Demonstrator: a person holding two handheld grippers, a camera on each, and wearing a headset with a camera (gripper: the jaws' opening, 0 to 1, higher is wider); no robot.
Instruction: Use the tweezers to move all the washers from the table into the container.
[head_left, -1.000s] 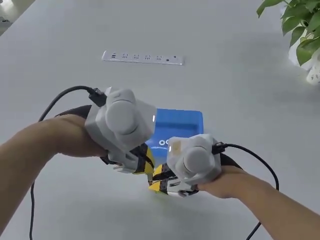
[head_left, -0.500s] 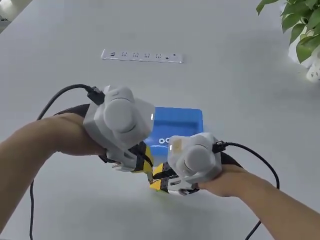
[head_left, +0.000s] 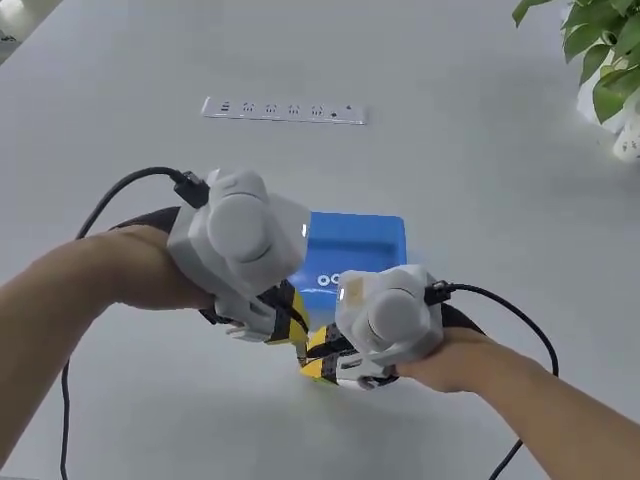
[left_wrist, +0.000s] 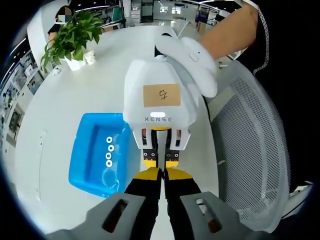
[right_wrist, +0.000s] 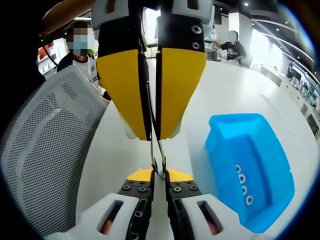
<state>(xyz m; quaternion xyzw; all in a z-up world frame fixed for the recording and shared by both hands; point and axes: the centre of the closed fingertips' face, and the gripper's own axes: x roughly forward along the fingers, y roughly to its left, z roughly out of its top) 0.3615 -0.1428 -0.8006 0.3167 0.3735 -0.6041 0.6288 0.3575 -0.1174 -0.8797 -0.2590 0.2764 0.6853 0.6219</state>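
My two grippers meet tip to tip at the near edge of the blue container. Thin metal tweezers run between them. My left gripper is shut, its yellow jaws pressed on the upper part of the tweezers, as the right gripper view shows. My right gripper is shut on the tweezers' lower end. In the head view the left gripper comes in from the left and the right gripper from the right. Several white washers lie in a row inside the container, with the same washers at the right of the right gripper view.
A white power strip lies at the far side of the white table. A potted green plant stands at the far right. A grey mesh chair is behind the grippers. Black cables trail from both grippers.
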